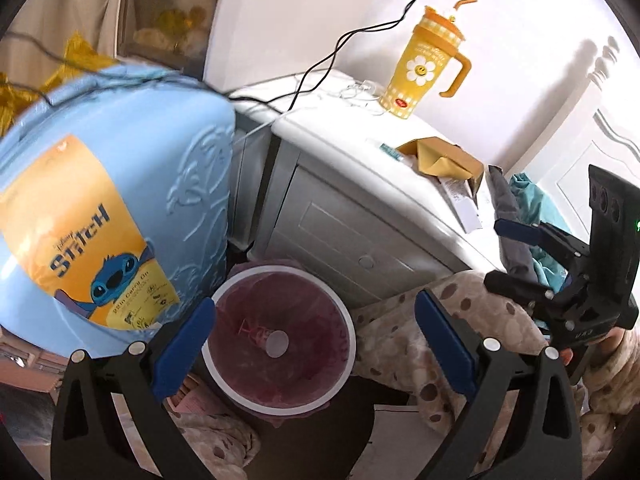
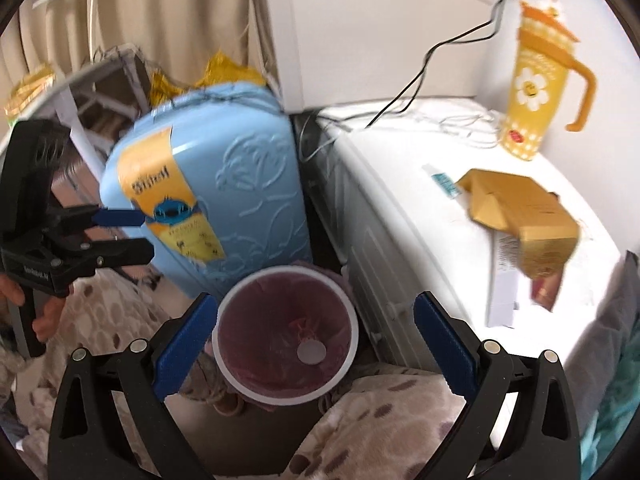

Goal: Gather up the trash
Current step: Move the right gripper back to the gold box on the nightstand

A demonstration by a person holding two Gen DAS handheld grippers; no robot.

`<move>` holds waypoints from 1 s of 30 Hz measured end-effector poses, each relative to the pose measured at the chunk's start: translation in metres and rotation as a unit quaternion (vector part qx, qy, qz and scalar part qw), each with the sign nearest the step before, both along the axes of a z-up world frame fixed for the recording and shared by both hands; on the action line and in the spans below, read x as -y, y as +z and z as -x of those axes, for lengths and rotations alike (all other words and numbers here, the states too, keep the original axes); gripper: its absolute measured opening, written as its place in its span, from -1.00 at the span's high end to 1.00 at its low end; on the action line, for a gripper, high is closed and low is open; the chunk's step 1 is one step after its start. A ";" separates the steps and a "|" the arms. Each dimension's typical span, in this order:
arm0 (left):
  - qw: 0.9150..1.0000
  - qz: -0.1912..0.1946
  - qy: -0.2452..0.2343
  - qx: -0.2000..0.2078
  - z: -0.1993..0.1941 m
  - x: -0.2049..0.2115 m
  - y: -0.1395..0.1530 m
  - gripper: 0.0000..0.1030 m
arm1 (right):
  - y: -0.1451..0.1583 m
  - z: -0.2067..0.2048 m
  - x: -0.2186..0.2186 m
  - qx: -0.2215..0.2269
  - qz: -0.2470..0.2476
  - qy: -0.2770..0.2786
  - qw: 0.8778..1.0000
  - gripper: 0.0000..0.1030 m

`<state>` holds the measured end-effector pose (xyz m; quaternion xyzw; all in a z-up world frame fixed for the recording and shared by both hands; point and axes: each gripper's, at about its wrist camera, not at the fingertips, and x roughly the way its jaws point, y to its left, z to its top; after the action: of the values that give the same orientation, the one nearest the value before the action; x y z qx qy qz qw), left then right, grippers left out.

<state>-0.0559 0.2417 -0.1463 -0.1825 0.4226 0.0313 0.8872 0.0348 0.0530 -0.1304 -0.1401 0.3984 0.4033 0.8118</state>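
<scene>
A round white-rimmed trash bin (image 1: pixel 280 338) with a purple liner stands on the floor between a blue suitcase and a white nightstand; it also shows in the right wrist view (image 2: pixel 286 330). Small trash lies at its bottom. My left gripper (image 1: pixel 316 340) is open and empty above the bin. My right gripper (image 2: pixel 316 340) is open and empty above the bin too. A crumpled yellow-brown cardboard box (image 2: pixel 524 212) and white paper (image 2: pixel 504 276) lie on the nightstand; the box also shows in the left wrist view (image 1: pixel 444 160). Each gripper shows in the other's view, right (image 1: pixel 516 252) and left (image 2: pixel 128 236).
A blue Stitch suitcase (image 1: pixel 116 200) stands left of the bin. A yellow flower tumbler (image 2: pixel 536 80) and black cables (image 2: pixel 432 64) are on the nightstand (image 2: pixel 400 184). A spotted blanket (image 2: pixel 380 428) lies in front. Grey and teal cloth (image 1: pixel 520 208) lies to the right.
</scene>
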 end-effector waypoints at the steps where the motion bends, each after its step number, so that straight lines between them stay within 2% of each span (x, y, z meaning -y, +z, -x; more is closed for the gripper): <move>1: 1.000 -0.007 -0.002 0.001 -0.001 0.005 0.004 -0.90 | 0.003 -0.001 0.006 0.001 -0.006 -0.006 1.000 -0.86; 10: 0.999 -0.027 -0.034 0.008 -0.021 0.044 0.022 -0.90 | 0.020 -0.029 0.062 -0.001 -0.041 -0.062 0.997 -0.86; 20: 0.997 -0.039 -0.064 -0.002 -0.059 0.086 0.019 -0.90 | 0.019 -0.098 0.126 -0.050 -0.095 -0.117 0.987 -0.86; 27: 0.997 -0.027 -0.067 -0.016 -0.088 0.103 0.013 -0.90 | 0.002 -0.152 0.144 -0.088 -0.116 -0.128 0.981 -0.86; 30: 0.997 -0.034 -0.070 -0.018 -0.097 0.111 0.012 -0.90 | -0.009 -0.177 0.145 -0.111 -0.120 -0.122 0.979 -0.86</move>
<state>0.0413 0.1309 -0.1345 -0.1216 0.4490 -0.0132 0.8851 0.2119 -0.0916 -0.1398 0.0532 0.4485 0.3592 0.8167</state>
